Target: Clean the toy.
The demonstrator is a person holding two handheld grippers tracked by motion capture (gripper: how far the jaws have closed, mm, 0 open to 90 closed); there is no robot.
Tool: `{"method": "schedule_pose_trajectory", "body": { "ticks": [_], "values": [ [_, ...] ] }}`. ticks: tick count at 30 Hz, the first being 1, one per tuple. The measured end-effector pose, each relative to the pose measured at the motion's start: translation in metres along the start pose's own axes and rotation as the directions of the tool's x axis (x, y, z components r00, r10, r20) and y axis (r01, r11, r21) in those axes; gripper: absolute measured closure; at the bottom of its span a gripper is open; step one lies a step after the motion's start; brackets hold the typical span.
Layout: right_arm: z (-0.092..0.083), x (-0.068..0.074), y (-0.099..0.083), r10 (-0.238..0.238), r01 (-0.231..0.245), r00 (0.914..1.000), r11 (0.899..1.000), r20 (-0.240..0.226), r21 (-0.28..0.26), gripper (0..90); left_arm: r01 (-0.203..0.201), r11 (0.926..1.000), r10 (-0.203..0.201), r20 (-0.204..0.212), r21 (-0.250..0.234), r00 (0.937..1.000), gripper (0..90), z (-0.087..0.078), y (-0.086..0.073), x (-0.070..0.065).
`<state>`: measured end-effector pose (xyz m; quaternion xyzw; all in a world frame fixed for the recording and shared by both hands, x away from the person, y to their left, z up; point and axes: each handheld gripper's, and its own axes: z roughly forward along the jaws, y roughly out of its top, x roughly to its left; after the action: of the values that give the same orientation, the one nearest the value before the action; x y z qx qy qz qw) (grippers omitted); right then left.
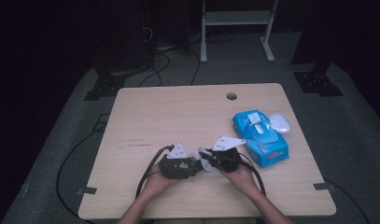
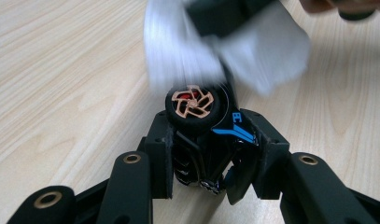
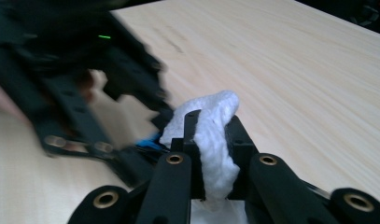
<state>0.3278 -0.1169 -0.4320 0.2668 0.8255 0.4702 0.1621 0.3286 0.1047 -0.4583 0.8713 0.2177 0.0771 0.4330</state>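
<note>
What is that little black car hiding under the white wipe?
The wipe covers the far end of the toy car held in the left gripper, so that end is hidden. One wheel with an orange hub shows. The right gripper pinches the wipe.

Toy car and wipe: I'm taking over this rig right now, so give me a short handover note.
Left gripper: shut on the toy car, one wheel facing the camera.
Right gripper: shut on a white wipe, held against the car near the table's front edge.
Wipe pack: on the table to the right, with a white lid beside it.
Done: car and wipe gripped.
Left: wipe the car; how clean it is, I can't tell.
</note>
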Motion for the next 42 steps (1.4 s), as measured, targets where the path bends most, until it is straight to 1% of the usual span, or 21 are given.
{"method": "schedule_pose_trajectory", "body": {
  "ticks": [2,3,7,9,12,14,16,17,20,23,24,26,27,30,31,33,35,37,40,41,42],
  "values": [
    [-0.004,-0.007,-0.003,0.025,-0.025,0.9996,1.000,0.015,0.000,81.9,-0.013,0.9999,0.013,-0.005,0.009,0.9999,58.3,-0.001,0.000,0.000],
    [-0.012,-0.020,-0.007,0.056,-0.056,0.9972,0.998,0.050,-0.004,82.0,-0.013,0.9999,0.013,-0.011,0.009,0.9998,58.3,-0.001,0.000,-0.002],
    [-0.018,-0.027,-0.012,0.090,-0.090,0.9933,0.996,0.073,-0.006,81.9,-0.026,0.9995,0.026,-0.019,0.018,0.9995,58.2,-0.002,0.001,-0.004],
    [-0.016,-0.024,-0.011,0.101,-0.101,0.9934,0.995,0.053,-0.013,81.9,-0.019,0.9997,0.019,-0.015,0.012,0.9997,58.3,-0.001,0.001,-0.003],
    [-0.012,-0.018,-0.009,0.094,-0.094,0.9955,0.995,0.009,-0.016,81.8,-0.016,0.9998,0.017,-0.011,0.012,0.9998,58.2,-0.001,0.000,-0.003],
    [-0.010,-0.015,-0.007,0.062,-0.062,0.9978,0.998,0.022,-0.008,81.8,-0.013,0.9999,0.013,-0.008,0.005,0.9999,58.3,-0.001,0.000,-0.002],
    [-0.013,-0.020,-0.008,0.066,-0.065,0.9972,0.998,0.035,-0.005,81.8,-0.018,0.9998,0.019,-0.008,0.009,0.9998,58.2,-0.002,0.000,-0.002],
    [-0.017,-0.030,-0.011,0.083,-0.083,0.9938,0.997,0.074,-0.004,81.8,-0.019,0.9998,0.019,-0.009,0.010,0.9998,58.2,-0.002,0.000,-0.002],
    [-0.022,-0.037,-0.014,0.102,-0.102,0.9889,0.995,0.108,-0.006,81.8,-0.022,0.9997,0.023,-0.009,0.013,0.9997,58.2,-0.002,0.000,-0.002],
    [-0.021,-0.035,-0.014,0.114,-0.114,0.9881,0.993,0.103,-0.009,81.8,-0.017,0.9998,0.017,-0.004,0.013,0.9999,58.2,-0.002,0.000,-0.001],
    [-0.018,-0.029,-0.012,0.101,-0.100,0.9921,0.995,0.074,-0.015,81.8,-0.012,0.9999,0.012,-0.002,0.010,0.9999,58.2,-0.002,0.000,-0.001],
    [-0.017,-0.026,-0.011,0.094,-0.093,0.9942,0.996,0.053,-0.015,81.8,-0.012,0.9999,0.012,-0.003,0.009,0.9999,58.2,-0.002,0.000,-0.001],
    [-0.015,-0.021,-0.009,0.066,-0.066,0.9965,0.998,0.051,-0.005,81.8,-0.017,0.9998,0.017,-0.004,0.012,0.9998,58.2,-0.002,0.000,-0.001],
    [-0.016,-0.025,-0.009,0.059,-0.059,0.9962,0.998,0.064,0.001,81.8,-0.017,0.9998,0.017,-0.004,0.011,0.9998,58.2,-0.002,0.000,-0.001],
    [-0.020,-0.034,-0.012,0.078,-0.079,0.9920,0.997,0.099,0.006,81.8,-0.020,0.9997,0.021,-0.005,0.010,0.9998,58.2,-0.002,0.000,-0.001],
    [-0.022,-0.038,-0.014,0.089,-0.090,0.9903,0.996,0.107,0.006,81.8,-0.027,0.9996,0.027,-0.008,0.010,0.9996,58.2,-0.002,0.000,-0.001],
    [-0.026,-0.046,-0.017,0.116,-0.120,0.9814,0.993,0.153,0.017,81.8,-0.024,0.9996,0.024,-0.004,0.015,0.9997,58.2,-0.002,0.000,0.000],
    [-0.025,-0.048,-0.019,0.145,-0.148,0.9799,0.989,0.137,0.009,81.8,-0.014,0.9998,0.014,0.001,0.014,0.9999,58.2,-0.002,0.000,0.001],
    [-0.024,-0.043,-0.017,0.131,-0.132,0.9829,0.991,0.129,-0.004,81.8,-0.012,0.9999,0.012,0.002,0.011,0.9999,58.2,-0.003,-0.001,0.002],
    [-0.025,-0.039,-0.013,0.141,-0.139,0.9874,0.990,0.071,-0.031,81.8,-0.011,0.9999,0.011,0.003,0.009,0.9999,58.2,-0.003,-0.001,0.002],
    [-0.024,-0.037,-0.012,0.130,-0.128,0.9893,0.991,0.067,-0.028,81.8,-0.014,0.9999,0.014,0.001,0.010,0.9999,58.2,-0.003,-0.001,0.002]
  ]
}}
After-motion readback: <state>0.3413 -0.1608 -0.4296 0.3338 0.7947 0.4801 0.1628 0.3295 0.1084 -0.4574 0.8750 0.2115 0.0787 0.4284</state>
